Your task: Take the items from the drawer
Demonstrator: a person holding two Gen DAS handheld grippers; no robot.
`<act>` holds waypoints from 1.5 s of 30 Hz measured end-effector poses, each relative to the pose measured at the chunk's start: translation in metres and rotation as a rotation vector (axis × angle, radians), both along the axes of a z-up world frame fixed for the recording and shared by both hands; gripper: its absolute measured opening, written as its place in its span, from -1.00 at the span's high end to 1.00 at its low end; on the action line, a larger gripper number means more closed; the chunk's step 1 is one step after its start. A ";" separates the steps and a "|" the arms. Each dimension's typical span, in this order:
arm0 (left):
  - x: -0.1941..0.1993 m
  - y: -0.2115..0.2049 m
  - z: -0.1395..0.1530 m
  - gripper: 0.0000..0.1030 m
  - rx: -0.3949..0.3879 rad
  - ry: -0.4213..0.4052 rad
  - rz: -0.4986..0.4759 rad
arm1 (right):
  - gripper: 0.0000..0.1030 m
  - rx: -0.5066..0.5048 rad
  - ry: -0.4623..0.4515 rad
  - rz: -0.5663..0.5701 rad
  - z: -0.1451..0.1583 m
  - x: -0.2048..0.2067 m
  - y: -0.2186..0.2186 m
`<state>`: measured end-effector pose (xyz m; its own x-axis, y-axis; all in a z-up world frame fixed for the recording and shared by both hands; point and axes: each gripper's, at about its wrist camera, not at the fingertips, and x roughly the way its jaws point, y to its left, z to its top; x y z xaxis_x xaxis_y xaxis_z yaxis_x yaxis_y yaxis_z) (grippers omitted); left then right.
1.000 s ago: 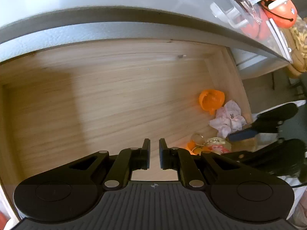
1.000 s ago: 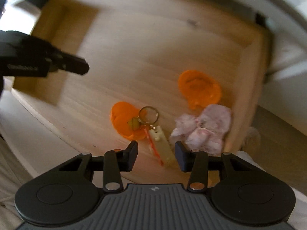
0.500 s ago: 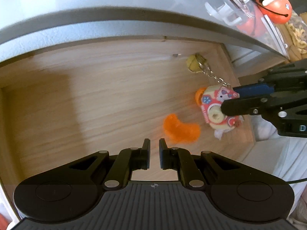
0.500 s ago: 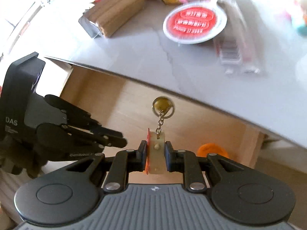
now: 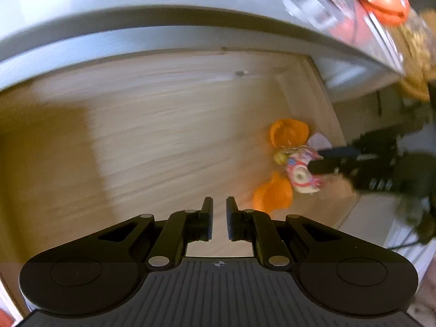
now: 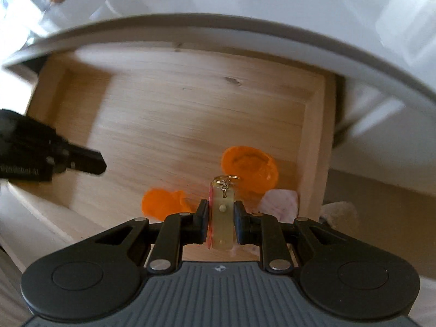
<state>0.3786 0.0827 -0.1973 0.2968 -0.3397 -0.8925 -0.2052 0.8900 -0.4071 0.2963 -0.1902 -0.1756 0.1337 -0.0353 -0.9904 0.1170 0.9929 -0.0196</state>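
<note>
Pale pine boards make up the open wooden drawer [image 6: 190, 114], pulled out from under the grey-white tabletop [image 6: 245, 8], and it serves as the landmark for everything else. Above its front right corner, the right gripper [image 6: 221, 219] points nearly straight down and pinches a flat cream-and-pink picture keychain with a brass ring [image 6: 223, 218]; both black pads press on the charm's broad faces, with the ring and short chain poking out past the fingertips. Gripping the flat sides looks sensible, since the thin edge would offer little purchase and the loose chain would swing. In the left wrist view the same keychain [image 5: 302, 173] hangs at the tip of the right gripper [image 5: 317, 162], clear of the drawer floor, so I judge it lifted but not yet carried beyond the drawer. Below it, near the drawer's right wall, lie two orange translucent plastic capsule halves [image 6: 249, 167] [image 6: 162, 203] and a crumpled pink-white tissue wad [image 6: 278, 204], none of them touched. The left gripper [image 5: 218, 216] hovers over the drawer's front middle, its fingers almost pressed together with a narrow slot and nothing between them, probably waiting its turn.
</note>
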 end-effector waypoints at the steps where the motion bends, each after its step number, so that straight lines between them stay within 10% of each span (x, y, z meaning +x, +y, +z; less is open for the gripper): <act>1: 0.001 -0.004 0.002 0.79 0.020 -0.004 -0.029 | 0.62 0.033 -0.013 -0.032 0.005 0.000 -0.011; 8: 0.023 -0.057 0.015 0.77 0.160 -0.064 -0.266 | 0.53 0.162 -0.199 -0.096 0.047 -0.019 -0.033; 16: 0.047 -0.069 0.005 0.69 0.276 0.035 -0.289 | 0.48 0.168 -0.267 -0.202 0.042 -0.023 -0.054; 45: 0.086 -0.098 -0.039 0.68 0.197 0.132 -0.264 | 0.42 0.217 -0.311 -0.243 0.049 -0.029 -0.059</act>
